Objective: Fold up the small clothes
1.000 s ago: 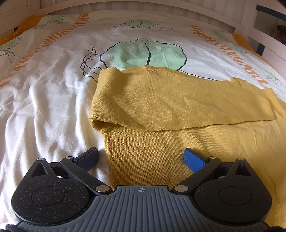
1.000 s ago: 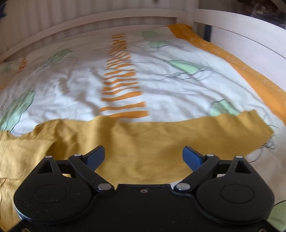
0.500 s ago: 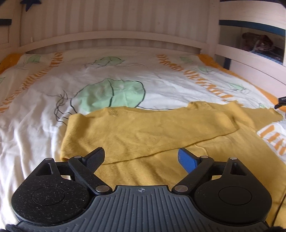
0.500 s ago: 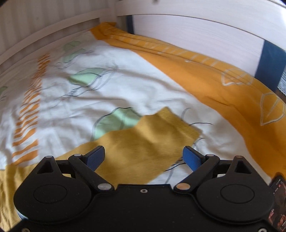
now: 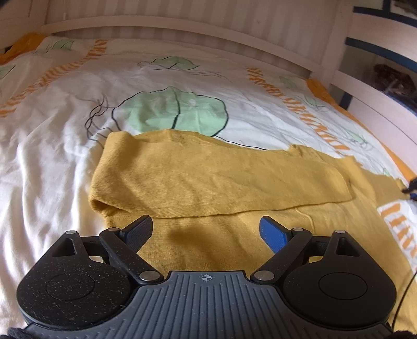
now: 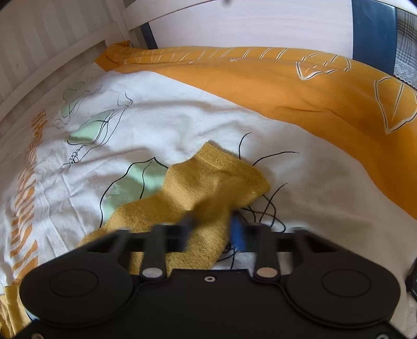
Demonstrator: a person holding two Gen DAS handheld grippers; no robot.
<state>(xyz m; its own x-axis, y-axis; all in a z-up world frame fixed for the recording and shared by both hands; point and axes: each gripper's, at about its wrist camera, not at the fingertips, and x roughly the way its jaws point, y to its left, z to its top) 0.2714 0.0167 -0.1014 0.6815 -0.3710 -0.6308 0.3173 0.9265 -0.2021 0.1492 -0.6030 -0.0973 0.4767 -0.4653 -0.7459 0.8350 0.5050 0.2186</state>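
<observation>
1. Spread across the white leaf-print duvet is the mustard-yellow knit sweater, flat on its front or back (can't tell which). One sleeve is already folded across the chest, and it lies as a long band over the body.

2. Big change is on the other side. A second ago the right gripper was just hovering wide open over the sweater's edge, and half a second ago it had swung out toward the loose sleeve end. Now its fingers have come in around that sleeve, the yellow cuff bunching up just ahead of them. It's motion-blurred, so I'd call it closing on the fabric but honestly can't tell if it's fully pinched yet.

3. What that means, as I read it: first sleeve done, second sleeve being picked up to fold inward. So roughly partway through, with the body fold still left.

4. Left gripper is released, jaws spread wide, holding nothing. It's parked low over the sweater's body just below the folded sleeve, having drifted a bit over the last second but not grabbed anything.

5. Further out: an orange leaf-print blanket edge runs along the far side, with the pale wooden bed frame behind it.
</observation>
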